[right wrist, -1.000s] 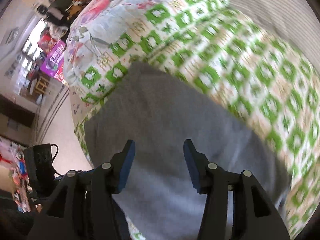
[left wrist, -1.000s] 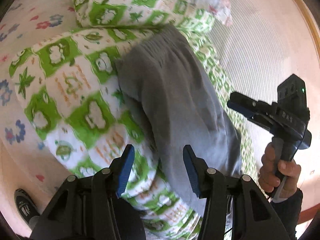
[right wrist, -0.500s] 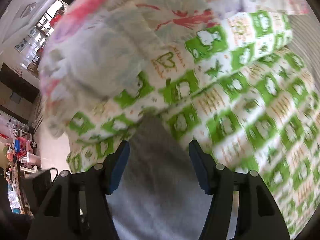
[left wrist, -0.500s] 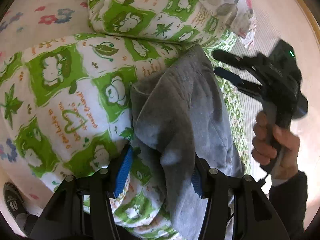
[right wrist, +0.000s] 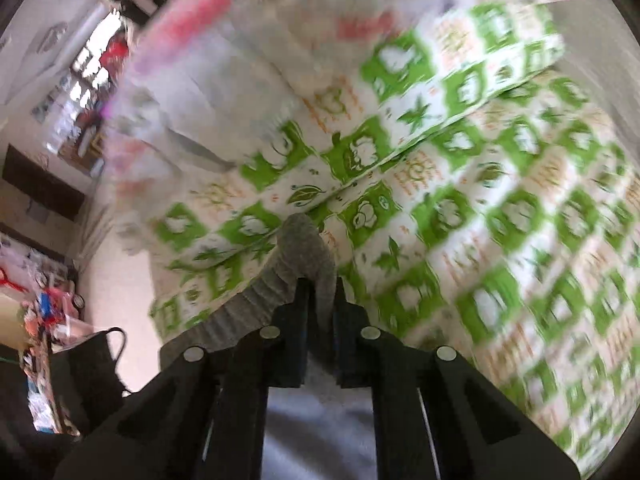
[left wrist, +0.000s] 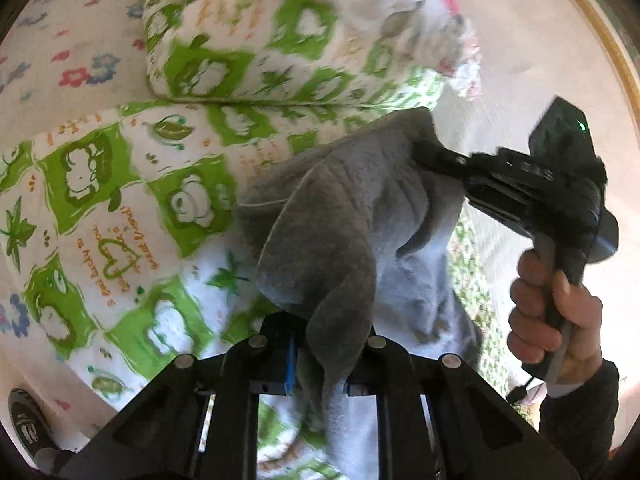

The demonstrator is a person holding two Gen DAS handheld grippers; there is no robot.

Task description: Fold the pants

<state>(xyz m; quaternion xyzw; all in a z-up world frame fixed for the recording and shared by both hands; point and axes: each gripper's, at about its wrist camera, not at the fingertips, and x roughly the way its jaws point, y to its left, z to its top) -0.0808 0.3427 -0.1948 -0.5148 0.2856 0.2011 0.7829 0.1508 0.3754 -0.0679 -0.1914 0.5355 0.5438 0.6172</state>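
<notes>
Grey pants lie bunched on a green-and-white patterned quilt. My left gripper is closing, and its pads pinch a fold of the grey cloth at the near edge. My right gripper, held by a hand, bites the far corner of the pants, which hang stretched between the two. In the right wrist view that gripper is closing too, with a ribbed edge of the pants squeezed between its jaws above the quilt.
A folded quilt of the same pattern sits behind the pants, with a floral sheet to its left. A pale woven mat lies to the right. A shoe shows at lower left. Cluttered shelves stand beyond the bed.
Both grippers were open over the flat pants and have since closed on the cloth. The right gripper moved to the far corner, and the pants are now pulled up into folds.
</notes>
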